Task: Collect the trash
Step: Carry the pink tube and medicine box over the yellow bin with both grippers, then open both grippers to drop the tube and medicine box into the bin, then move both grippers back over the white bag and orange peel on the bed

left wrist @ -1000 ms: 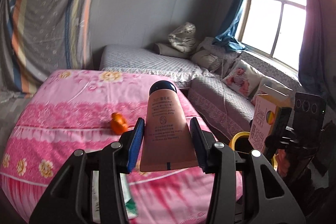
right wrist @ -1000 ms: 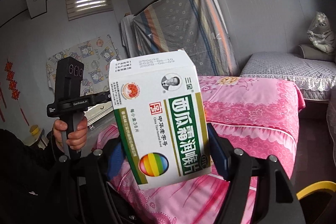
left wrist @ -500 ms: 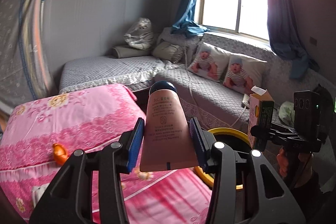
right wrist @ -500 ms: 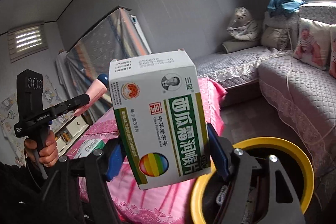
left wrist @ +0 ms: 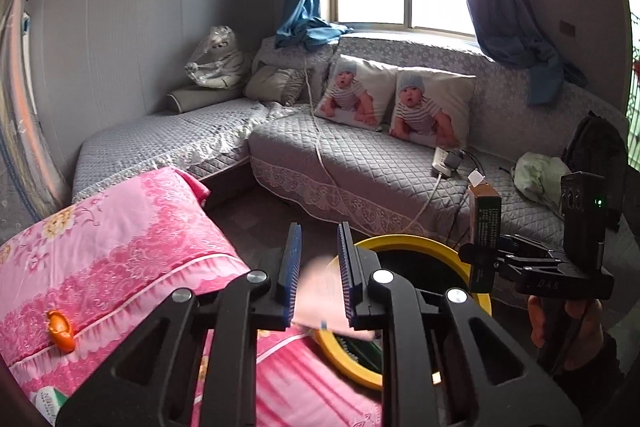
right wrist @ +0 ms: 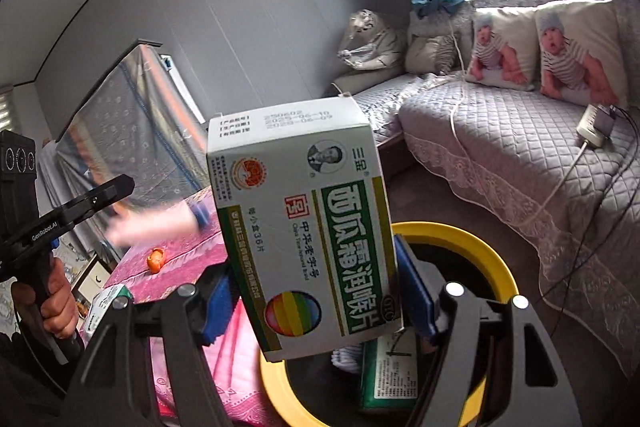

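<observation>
Dropping a tube and carrying a box at the yellow-rimmed bin (left wrist: 404, 241)

Left gripper (left wrist: 318, 277) fingers closing with the blurred pink tube (left wrist: 320, 301) low between them, apparently slipping free just beside the bin's rim. Right gripper (right wrist: 320, 301) fingers standing wide, clamping the white-and-green medicine box (right wrist: 304, 227) with a rainbow circle, tilted above the bin. Lying back from the bin on the pink bed (left wrist: 120, 227): an orange peel (left wrist: 60, 325).
</observation>
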Demonstrator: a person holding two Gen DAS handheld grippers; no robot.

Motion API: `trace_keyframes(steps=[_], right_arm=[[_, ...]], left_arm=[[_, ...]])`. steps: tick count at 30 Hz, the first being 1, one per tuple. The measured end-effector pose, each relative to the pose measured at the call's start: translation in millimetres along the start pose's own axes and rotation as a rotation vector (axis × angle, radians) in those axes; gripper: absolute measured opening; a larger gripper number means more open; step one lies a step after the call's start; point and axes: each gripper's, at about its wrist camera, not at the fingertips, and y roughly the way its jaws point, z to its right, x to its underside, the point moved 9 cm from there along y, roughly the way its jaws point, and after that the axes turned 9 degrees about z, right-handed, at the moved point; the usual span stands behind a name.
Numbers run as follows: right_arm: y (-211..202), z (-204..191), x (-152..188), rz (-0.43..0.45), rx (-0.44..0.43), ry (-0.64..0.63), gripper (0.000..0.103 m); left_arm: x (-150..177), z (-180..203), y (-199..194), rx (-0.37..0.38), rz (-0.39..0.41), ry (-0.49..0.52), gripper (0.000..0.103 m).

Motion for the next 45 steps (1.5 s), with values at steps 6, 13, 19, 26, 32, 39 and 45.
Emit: trace_keyframes(steps=[6, 13, 19, 26, 32, 39, 45], right_arm=[[3.9, 24.8, 9.1, -0.013, 0.056, 0.048, 0.067], [11.8, 45.0, 29.7, -0.079, 0.165, 0.026, 0.067], [32.1, 61.1, 57.1, -0.193, 0.225, 0.073, 0.067], [49.8, 62.8, 70.5, -0.242, 0.272, 0.069, 0.081], [60.8, 51.5, 74.3, -0.262, 0.273, 0.086, 0.089], [78.6, -17.6, 68.9, -0.254, 0.093, -0.014, 0.091], [92.2, -104.0, 70.5, -0.259, -0.107, -0.119, 0.092]], left_arm=[[26.6, 6.8, 59.3, 0.041, -0.094, -0.046, 0.017], [47.2, -6.0, 66.5, 0.037, -0.135, -0.091, 0.017], [47.5, -15.1, 51.8, -0.003, -0.121, -0.08, 0.018], [38.8, -45.3, 9.9, -0.079, -0.059, -0.106, 0.09], [45.5, -94.6, -38.8, -0.21, -0.041, -0.104, 0.093], [82.0, -178.5, -108.8, -0.446, -0.061, -0.142, 0.094], [140.0, -248.9, -183.5, -0.642, -0.206, -0.219, 0.094]])
